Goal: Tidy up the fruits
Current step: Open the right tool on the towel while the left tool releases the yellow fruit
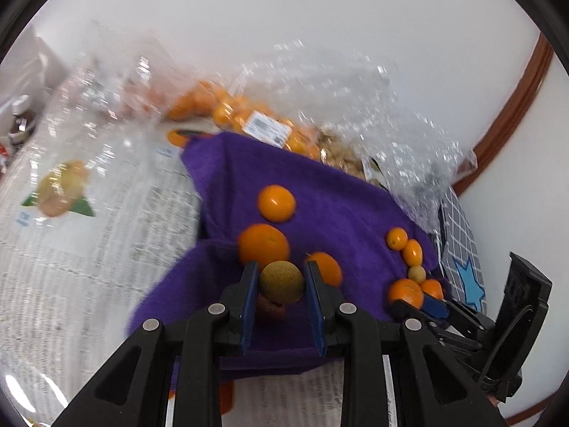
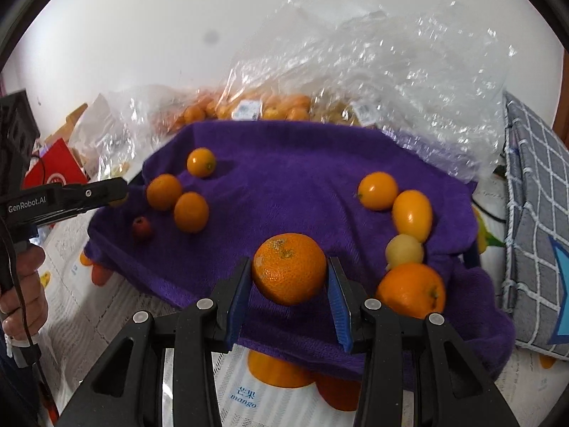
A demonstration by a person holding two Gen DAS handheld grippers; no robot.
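Left wrist view: the left gripper point(image 1: 281, 277) has its blue pads pressed on a small round brownish-green fruit point(image 1: 281, 282) with rough, dull skin.
Where it is: just above the purple towel point(image 1: 334, 206), near three oranges point(image 1: 263, 245).
Little row at the right edge: small shiny oranges and one pale yellow ball point(image 1: 416, 273) (they touch each other).
Right wrist view: the right gripper point(image 2: 288, 274) is clamped on a bumpy mandarin point(image 2: 288, 273) with a green spot on top.
Where it is: held over the front of the towel.
Bags behind: clear plastic bags point(image 2: 373, 71) full of orange fruit, with white price stickers too blurry to read.
Writing: "GenRobot.AI" on the other gripper's side, "mango" in blue on the paper point(image 2: 245, 391) under the towel.
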